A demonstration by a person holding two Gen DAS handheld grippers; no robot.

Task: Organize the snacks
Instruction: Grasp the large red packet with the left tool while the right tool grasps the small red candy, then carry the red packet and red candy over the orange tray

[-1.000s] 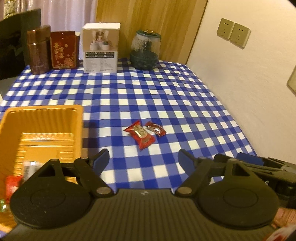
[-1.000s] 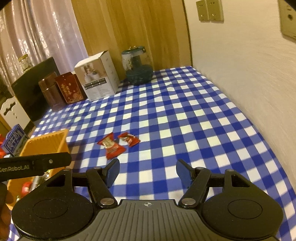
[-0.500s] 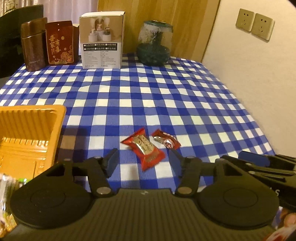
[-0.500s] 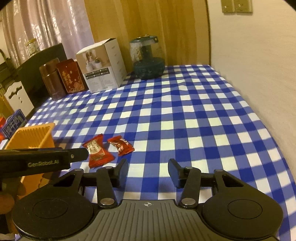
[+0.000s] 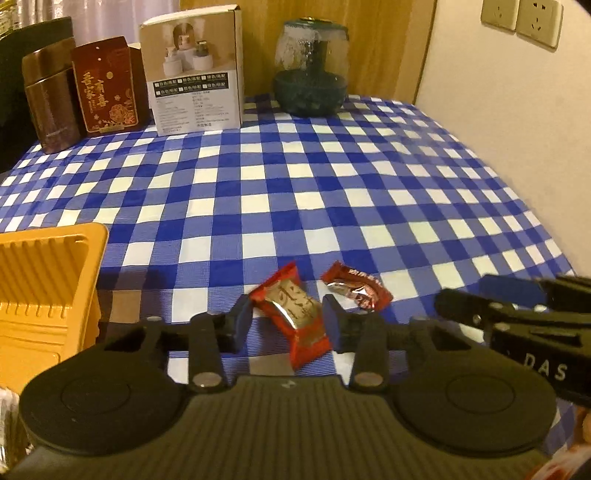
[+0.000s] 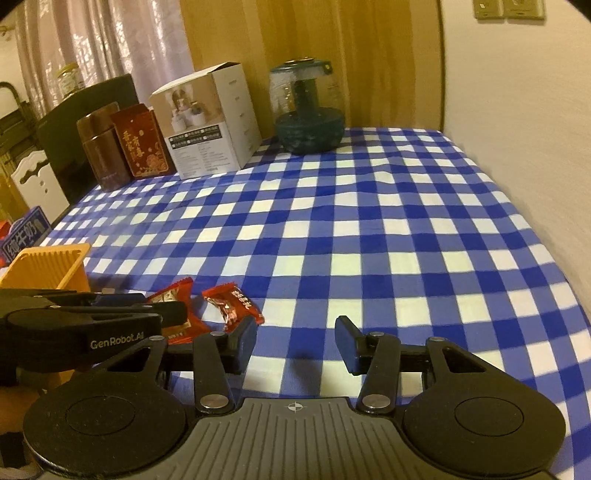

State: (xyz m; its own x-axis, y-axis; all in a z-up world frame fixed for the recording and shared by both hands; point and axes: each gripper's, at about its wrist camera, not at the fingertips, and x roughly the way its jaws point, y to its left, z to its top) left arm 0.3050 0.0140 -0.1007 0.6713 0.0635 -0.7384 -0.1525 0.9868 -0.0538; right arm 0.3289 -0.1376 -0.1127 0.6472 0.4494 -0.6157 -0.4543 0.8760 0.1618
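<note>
Two snack packets lie on the blue-checked tablecloth (image 5: 295, 206). The larger red packet with a gold label (image 5: 291, 314) sits between the fingers of my left gripper (image 5: 288, 321). Its jaws are closing around the packet, with a small gap still showing on the left side. The smaller dark red packet (image 5: 356, 290) lies just to its right. My right gripper (image 6: 295, 341) is open over bare cloth with nothing between its fingers. That smaller packet (image 6: 232, 301) lies just ahead of its left finger (image 6: 245, 339). A yellow tray (image 5: 55, 280) stands to the left.
Along the back stand a brown canister (image 5: 50, 99), a red box (image 5: 107, 85), a white carton (image 5: 195, 74) and a glass jar (image 5: 312, 70). A wall with sockets (image 5: 521, 18) borders the table's right side. A blue carton (image 6: 24, 236) stands beyond the tray.
Both grippers came forward and down toward the two packets, and both sets of jaws narrowed. The left fingers now straddle the larger red packet; the right gripper has drawn in beside it.
</note>
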